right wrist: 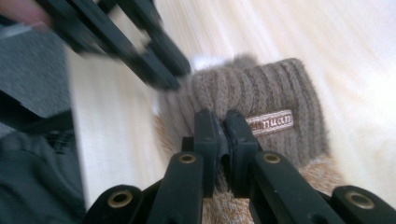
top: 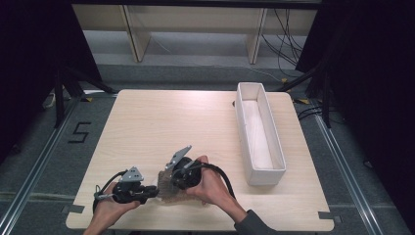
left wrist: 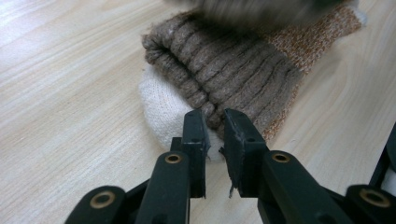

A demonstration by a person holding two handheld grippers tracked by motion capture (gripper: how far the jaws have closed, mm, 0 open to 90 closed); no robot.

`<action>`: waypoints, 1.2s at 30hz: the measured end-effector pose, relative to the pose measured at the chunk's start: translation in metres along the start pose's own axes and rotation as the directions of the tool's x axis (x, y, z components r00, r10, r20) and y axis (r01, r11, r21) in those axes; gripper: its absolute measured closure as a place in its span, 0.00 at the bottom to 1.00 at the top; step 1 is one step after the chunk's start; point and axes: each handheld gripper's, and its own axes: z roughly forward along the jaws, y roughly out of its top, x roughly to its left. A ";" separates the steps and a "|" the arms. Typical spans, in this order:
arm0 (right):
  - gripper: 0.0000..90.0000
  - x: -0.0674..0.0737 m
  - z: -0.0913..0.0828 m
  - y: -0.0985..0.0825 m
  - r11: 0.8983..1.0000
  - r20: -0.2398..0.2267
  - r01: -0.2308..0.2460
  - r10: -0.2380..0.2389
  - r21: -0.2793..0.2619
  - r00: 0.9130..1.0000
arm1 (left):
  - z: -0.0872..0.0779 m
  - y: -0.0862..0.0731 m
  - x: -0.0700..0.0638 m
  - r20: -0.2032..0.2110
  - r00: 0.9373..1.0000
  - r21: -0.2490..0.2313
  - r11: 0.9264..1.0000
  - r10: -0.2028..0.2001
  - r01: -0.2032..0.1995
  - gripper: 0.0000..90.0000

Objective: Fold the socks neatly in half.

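left gripper pinches the knit sock at the edge where its brown ribbed cuff meets the cream toe part, jaws nearly together with a fold of fabric caught between the pads. right gripper stands with its jaws drawn in tight on the ribbed cuff, just beside the small woven label, and it looks to have a thin fold of the wool nipped between them.

the sock lies folded or rolled on the tabletop near the front edge, between the two hands, well apart from the long white box that stands toward the right side.

this is soft, light, floppy stuff. it will sag and unroll when lifted and will not keep a shape on its own. the fuzzy wool gives good friction, so slipping is unlikely, but a pinch on one layer alone could pull the bundle open. the thick ribbed cuff is the best place to take hold, since it is bulky and gathers several layers; gripping through the whole fold should keep the sock together.
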 end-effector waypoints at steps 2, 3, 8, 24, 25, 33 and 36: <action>0.95 0.003 -0.014 0.006 0.999 -0.002 0.012 -0.012 -0.033 1.000 | 0.002 0.000 -0.001 0.001 1.000 -0.006 1.000 -0.010 0.010 0.87; 0.95 0.005 -0.017 0.008 0.999 -0.006 0.004 -0.004 -0.033 1.000 | 0.003 0.000 -0.002 0.005 1.000 -0.010 1.000 -0.017 0.017 0.87; 0.95 0.018 0.010 0.003 0.997 -0.026 0.066 -0.065 0.042 0.998 | 0.005 0.002 -0.004 0.004 1.000 -0.002 1.000 -0.004 0.004 0.87; 0.79 0.010 0.006 -0.014 0.998 -0.057 -0.049 0.047 -0.040 0.997 | -0.018 0.012 -0.002 0.006 1.000 -0.073 0.997 0.005 -0.005 0.85; 0.79 0.008 -0.001 -0.015 0.997 -0.053 -0.057 0.054 -0.059 0.997 | -0.018 0.013 -0.004 0.010 1.000 -0.094 0.996 -0.009 0.010 0.85; 0.84 -0.016 -0.053 -0.054 0.982 0.059 -0.153 0.160 -0.114 0.985 | -0.020 0.033 -0.014 0.016 0.999 -0.138 0.990 0.030 -0.027 0.83; 0.86 -0.027 -0.049 -0.070 0.980 0.072 -0.185 0.190 -0.069 0.979 | -0.015 0.046 -0.020 0.016 0.998 -0.141 0.989 0.053 -0.050 0.83</action>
